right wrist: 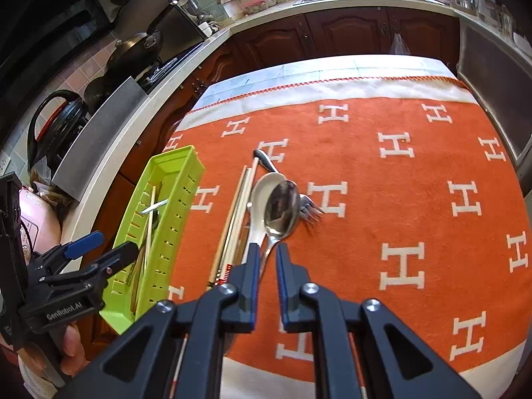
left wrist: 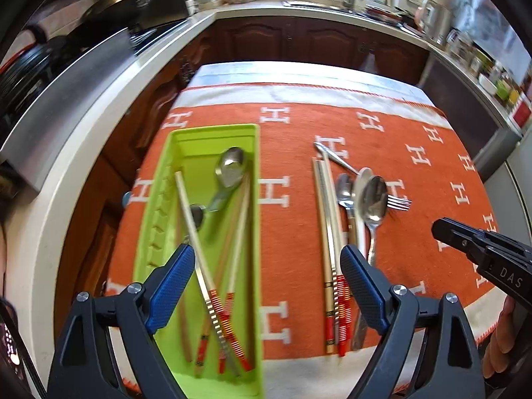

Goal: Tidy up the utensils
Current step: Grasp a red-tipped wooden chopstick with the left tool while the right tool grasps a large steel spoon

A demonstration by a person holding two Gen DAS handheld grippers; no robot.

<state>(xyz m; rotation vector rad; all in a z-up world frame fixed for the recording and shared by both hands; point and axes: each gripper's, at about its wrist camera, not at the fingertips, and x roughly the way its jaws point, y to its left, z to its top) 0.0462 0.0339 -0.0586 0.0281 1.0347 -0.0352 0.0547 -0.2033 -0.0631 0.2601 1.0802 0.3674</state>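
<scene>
Here, the left tool (left wrist: 267, 286) is spread wide above the green tray (left wrist: 256, 232). The right tool (right wrist: 267, 269), nearly closed but empty, hovers by a metal spoon (right wrist: 281, 207) on the orange cloth (right wrist: 382, 199).

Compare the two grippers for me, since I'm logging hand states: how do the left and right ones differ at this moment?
The left gripper has its jaws spread wide; the right gripper has them nearly closed, with only a narrow gap. The left hangs between the green tray and the loose utensils, gripping nothing; the right points at the metal spoon, whose handle runs toward its gap. Both have blue pads on black frames.
</scene>
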